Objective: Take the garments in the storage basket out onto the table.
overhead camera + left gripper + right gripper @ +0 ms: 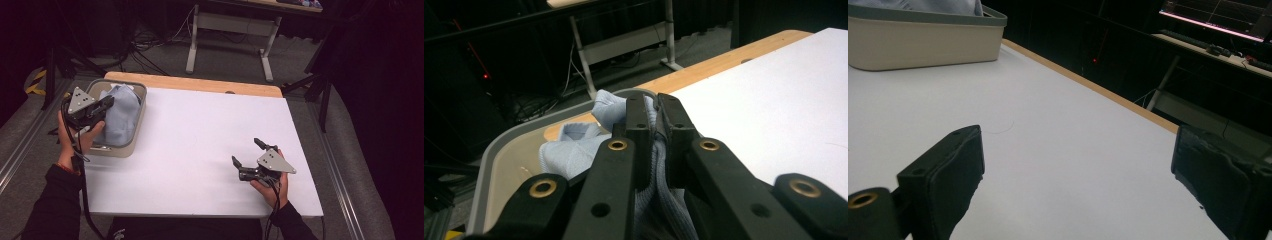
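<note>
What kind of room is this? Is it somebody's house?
Probably not a house. It looks like a lab or workshop for recording: a white table with dark curtains around it, loose cables on the floor, a lit computer screen, and a person holding a tool in each hand.

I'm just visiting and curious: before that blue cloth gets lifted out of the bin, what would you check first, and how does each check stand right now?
1. Left tongs shut on the blue cloth: ok, a fold sits pinched between the jaws.
2. Cloth free of the bin: not ok, most of it lies inside.
3. Cloth snagged on the bin's rim: cannot tell.
4. Right tongs ready to help: ok, jaws open wide with nothing between them, low over the white table.
5. Landing space for the cloth: ok, the white surface between bin and right tongs is bare.
</note>
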`<state>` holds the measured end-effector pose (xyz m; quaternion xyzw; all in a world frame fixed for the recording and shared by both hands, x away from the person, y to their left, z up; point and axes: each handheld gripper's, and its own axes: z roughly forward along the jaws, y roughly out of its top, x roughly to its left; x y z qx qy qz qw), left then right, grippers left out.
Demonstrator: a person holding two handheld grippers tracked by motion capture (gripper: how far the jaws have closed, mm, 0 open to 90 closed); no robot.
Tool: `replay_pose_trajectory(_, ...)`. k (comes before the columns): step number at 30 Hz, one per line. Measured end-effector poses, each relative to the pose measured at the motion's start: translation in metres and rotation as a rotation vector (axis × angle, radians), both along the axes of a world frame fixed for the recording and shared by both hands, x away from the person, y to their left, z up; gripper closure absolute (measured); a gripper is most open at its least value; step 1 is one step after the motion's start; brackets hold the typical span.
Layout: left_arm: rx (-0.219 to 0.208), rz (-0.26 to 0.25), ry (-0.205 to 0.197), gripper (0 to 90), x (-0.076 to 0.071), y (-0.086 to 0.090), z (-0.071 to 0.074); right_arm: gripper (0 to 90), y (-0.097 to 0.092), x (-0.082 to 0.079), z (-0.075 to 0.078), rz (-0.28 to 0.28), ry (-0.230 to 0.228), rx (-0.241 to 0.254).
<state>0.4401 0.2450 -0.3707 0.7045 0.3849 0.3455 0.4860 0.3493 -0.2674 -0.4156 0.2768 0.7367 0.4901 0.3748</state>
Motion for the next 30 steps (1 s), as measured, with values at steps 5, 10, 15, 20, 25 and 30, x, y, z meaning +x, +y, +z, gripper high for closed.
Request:
replay_pose_trajectory(5, -0.003, 0.002, -0.012, 85.2, -0.002, 0.0, 0.002, 7.5, 0.0, 0.0, -0.001, 0.0, 0.006, 0.0)
replay_pose_trajectory(10, -0.019, 0.007, -0.022, 85.2, -0.003, 0.002, 0.003, 7.5, 0.0, 0.001, -0.001, 0.002, 0.008, 0.002)
replay_pose_trajectory(15, -0.047, 0.01, -0.036, 85.2, -0.005, 0.004, 0.006, 7.5, 0.0, 0.001, -0.001, 0.005, 0.009, 0.002)
replay_pose_trajectory(20, -0.045, 0.012, -0.046, 85.2, -0.007, 0.003, 0.009, 7.5, 0.0, 0.002, -0.002, 0.004, 0.021, -0.007)
replay_pose_trajectory(25, -0.048, 0.015, -0.059, 85.2, -0.007, 0.004, 0.014, 7.5, 0.0, 0.002, -0.001, 0.003, 0.019, -0.004)
replay_pose_trajectory(30, -0.059, 0.015, -0.074, 85.4, -0.006, 0.003, 0.023, 7.5, 0.001, 0.002, -0.002, 0.001, 0.023, -0.006)
